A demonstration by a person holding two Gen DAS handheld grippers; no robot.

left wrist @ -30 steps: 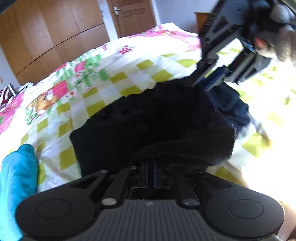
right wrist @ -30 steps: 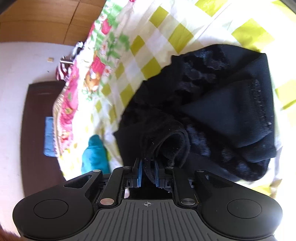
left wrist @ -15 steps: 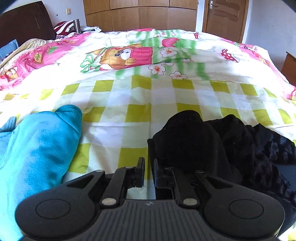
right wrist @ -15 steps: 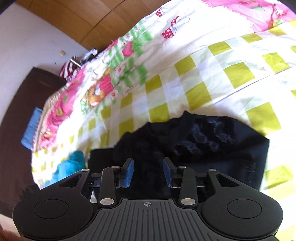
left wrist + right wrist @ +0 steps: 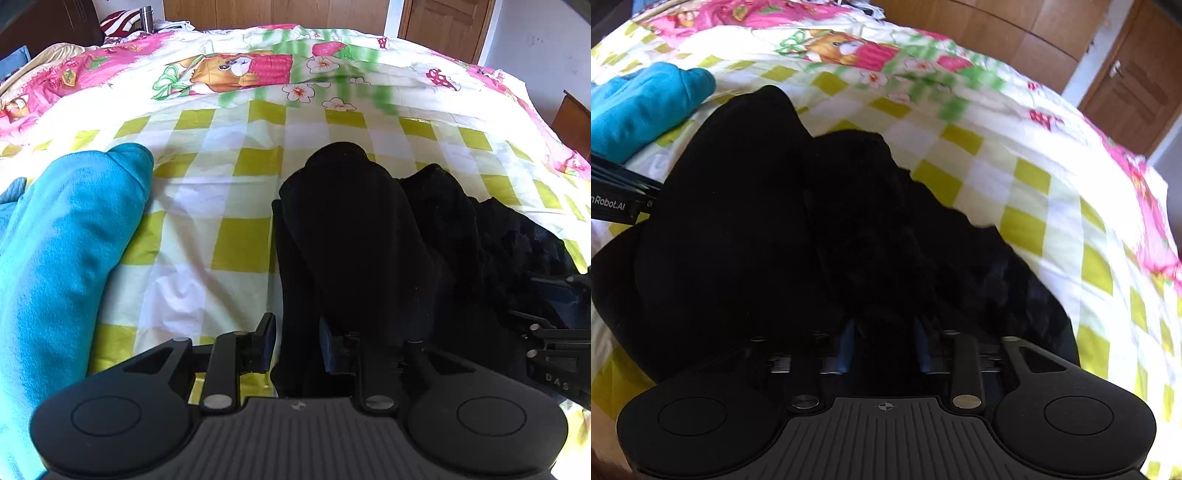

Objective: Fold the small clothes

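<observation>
A black fleecy garment [image 5: 369, 240] lies bunched in thick folds on the checked bed cover [image 5: 240, 122]. My left gripper [image 5: 297, 343] is open, low over the bed, and the garment's left edge runs between its fingers. My right gripper [image 5: 884, 347] is open too, its blue-padded fingers sunk into the black garment [image 5: 757, 221] at its near side. Each tool's body shows at the edge of the other's view. A rolled blue cloth [image 5: 62, 240] lies left of the black one, apart from it.
The bed cover [image 5: 1034, 184] has yellow checks near me and pink cartoon prints farther off. Wooden wardrobes [image 5: 277, 14] and a door [image 5: 1130, 81] stand beyond the bed. A dark headboard [image 5: 48, 26] with striped fabric beside it is at the far left.
A second ago both grippers were shut on the black garment above the bed. The garment now rests on the cover; the right fingers opened first, then the left.
</observation>
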